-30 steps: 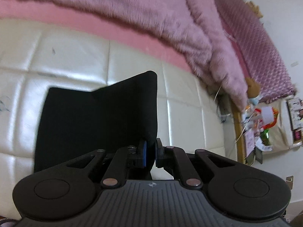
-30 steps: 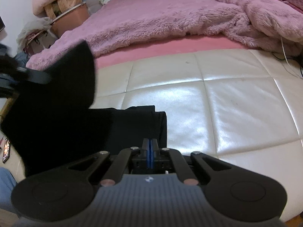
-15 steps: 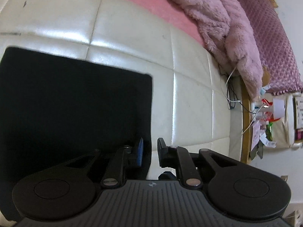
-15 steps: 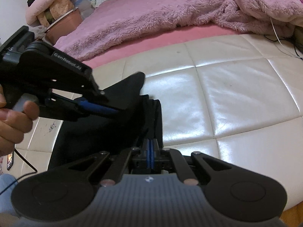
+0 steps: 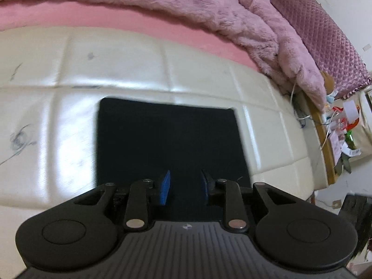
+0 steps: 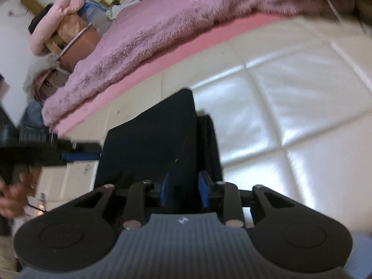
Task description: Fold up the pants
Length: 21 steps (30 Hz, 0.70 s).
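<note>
cream quilted leather mattress (image 5: 197, 69) carries everything, with a fuzzy pink blanket (image 5: 186, 2) heaped along its far side. black pants (image 5: 167, 139) lie on it folded into a flat rectangle, directly ahead of and beneath the left gripper (image 5: 184, 187). its jaws have just been opening and stand apart above the cloth, pads clear of it. right gripper (image 6: 182, 189) sits at the fold's near edge, jaws just opened too, dark fabric between its blue pads but not pinched. a hand (image 6: 14, 195) shows at left in the right wrist view.
</note>
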Available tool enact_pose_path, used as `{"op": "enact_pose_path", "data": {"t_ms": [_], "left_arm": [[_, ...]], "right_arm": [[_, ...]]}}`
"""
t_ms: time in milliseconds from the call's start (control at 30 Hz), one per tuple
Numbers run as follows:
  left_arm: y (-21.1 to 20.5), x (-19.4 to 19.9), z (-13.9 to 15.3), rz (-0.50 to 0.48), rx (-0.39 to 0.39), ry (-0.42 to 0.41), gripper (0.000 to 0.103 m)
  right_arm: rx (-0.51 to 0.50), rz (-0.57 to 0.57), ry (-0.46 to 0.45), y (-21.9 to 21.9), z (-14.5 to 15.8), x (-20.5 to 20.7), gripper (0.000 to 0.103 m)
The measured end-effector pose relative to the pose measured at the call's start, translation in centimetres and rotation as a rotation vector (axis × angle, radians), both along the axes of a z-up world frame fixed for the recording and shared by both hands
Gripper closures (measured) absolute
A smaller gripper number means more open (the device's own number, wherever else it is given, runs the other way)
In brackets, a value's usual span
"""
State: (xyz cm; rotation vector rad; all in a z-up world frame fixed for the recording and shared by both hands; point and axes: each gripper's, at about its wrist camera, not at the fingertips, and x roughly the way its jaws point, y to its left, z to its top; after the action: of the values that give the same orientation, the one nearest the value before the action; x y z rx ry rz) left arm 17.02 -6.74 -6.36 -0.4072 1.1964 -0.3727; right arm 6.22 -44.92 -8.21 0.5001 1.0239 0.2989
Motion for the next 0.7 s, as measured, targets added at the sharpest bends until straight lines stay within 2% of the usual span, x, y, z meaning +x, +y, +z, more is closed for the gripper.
{"op": "enact_pose_path", "data": {"t_ms": [133,167,233,300,367,467,533,633,700], "left_arm": [[2.5,-1.7,-1.5,0.021,0.026,-0.010,0.073],[2.9,-2.0,-1.8,0.022,0.020,-0.008,0.074],[3.6,-2.5,-2.2,0.028,0.018,-0.012,0.084],[4.0,-2.8,-2.1,0.027,0.024,-0.031,0.089],[4.0,-2.8,-2.0,0.013,0.022,-0.054,0.095],[3.9,-3.0,-2.1,-0.014,0.017,-0.086,0.098],[3.5,-2.9,-2.7,-0.032,0.023,-0.084,0.099],[2.7,-2.9,-3.9,-0.048,0.042,-0.077,0.101],[2.3,-3.0,-4.6,-0.048,0.068,-0.072,0.102]], "right_arm": [[0.044,-0.038,0.075,0.2,-1.7,0.1,0.074],[0.063,-0.043,0.089,0.3,-2.0,0.2,0.083],[0.104,-0.044,0.097,0.5,-1.9,0.3,0.099],[0.087,-0.036,0.053,1.0,-0.3,0.2,0.100],[0.065,-0.003,-0.027,1.8,2.6,-0.1,0.101],[0.016,0.026,-0.091,2.4,5.6,-0.9,0.101],[-0.080,0.017,-0.058,2.5,4.7,-0.9,0.101],[-0.091,-0.032,0.022,1.8,1.0,-0.5,0.101],[-0.122,-0.039,0.041,1.7,-0.8,-0.4,0.100]]}}
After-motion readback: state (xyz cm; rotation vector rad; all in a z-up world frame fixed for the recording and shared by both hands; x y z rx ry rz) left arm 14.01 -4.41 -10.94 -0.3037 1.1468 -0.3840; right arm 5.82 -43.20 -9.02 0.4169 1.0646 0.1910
